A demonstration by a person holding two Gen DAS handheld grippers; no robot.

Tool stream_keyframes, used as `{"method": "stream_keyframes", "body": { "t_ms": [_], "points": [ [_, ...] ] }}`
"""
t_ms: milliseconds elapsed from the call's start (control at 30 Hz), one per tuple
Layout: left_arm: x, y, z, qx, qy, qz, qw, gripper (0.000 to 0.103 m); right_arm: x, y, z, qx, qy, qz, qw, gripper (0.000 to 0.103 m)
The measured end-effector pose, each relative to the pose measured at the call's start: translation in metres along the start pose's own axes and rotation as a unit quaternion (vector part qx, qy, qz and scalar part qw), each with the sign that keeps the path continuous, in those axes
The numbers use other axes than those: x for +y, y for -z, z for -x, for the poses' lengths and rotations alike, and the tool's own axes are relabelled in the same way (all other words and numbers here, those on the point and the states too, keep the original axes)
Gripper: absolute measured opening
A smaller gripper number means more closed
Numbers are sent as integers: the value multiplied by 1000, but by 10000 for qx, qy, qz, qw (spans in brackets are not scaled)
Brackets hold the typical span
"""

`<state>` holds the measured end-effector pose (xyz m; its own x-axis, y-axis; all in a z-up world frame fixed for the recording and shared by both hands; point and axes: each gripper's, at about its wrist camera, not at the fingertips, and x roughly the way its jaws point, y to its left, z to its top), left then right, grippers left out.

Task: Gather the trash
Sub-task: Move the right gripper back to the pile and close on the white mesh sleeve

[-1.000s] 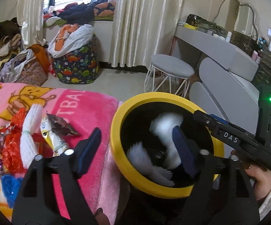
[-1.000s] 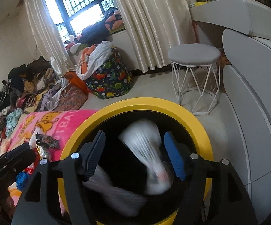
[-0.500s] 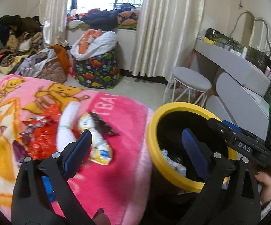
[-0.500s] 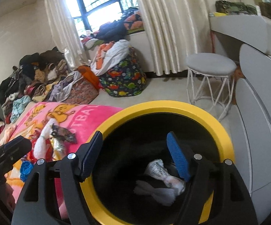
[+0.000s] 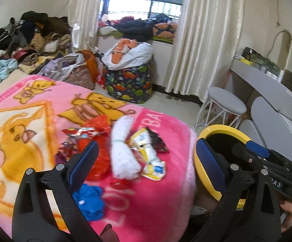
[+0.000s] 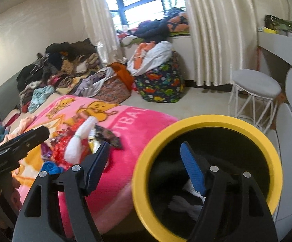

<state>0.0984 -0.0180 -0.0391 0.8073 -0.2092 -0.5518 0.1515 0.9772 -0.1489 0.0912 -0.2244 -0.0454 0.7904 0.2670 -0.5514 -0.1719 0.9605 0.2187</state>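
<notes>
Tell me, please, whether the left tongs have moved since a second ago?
Yes. The left tongs have swung away from the yellow-rimmed bin, which slid rightward in their view, toward the trash on the pink blanket.

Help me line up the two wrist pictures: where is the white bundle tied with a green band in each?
Left wrist: white bundle mid-frame on the pink blanket, between the open fingers.
Right wrist: white bundle left of centre, above the left finger.
Shared landmark: the yellow-rimmed bin, right of the bundle in both.
</notes>
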Motion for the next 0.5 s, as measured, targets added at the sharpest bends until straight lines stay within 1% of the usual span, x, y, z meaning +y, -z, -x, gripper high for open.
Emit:
{"method": "stream_keyframes", "body": {
  "t_ms": [233,500],
  "points": [
    [33,0,7,-24,-278,296,9992,89,32,-3,-14,113,-225,351,9991,70],
    [72,6,11,55,-587,643,9962,89,68,-7,-33,322,-682,665,9949,70]
  ]
}}
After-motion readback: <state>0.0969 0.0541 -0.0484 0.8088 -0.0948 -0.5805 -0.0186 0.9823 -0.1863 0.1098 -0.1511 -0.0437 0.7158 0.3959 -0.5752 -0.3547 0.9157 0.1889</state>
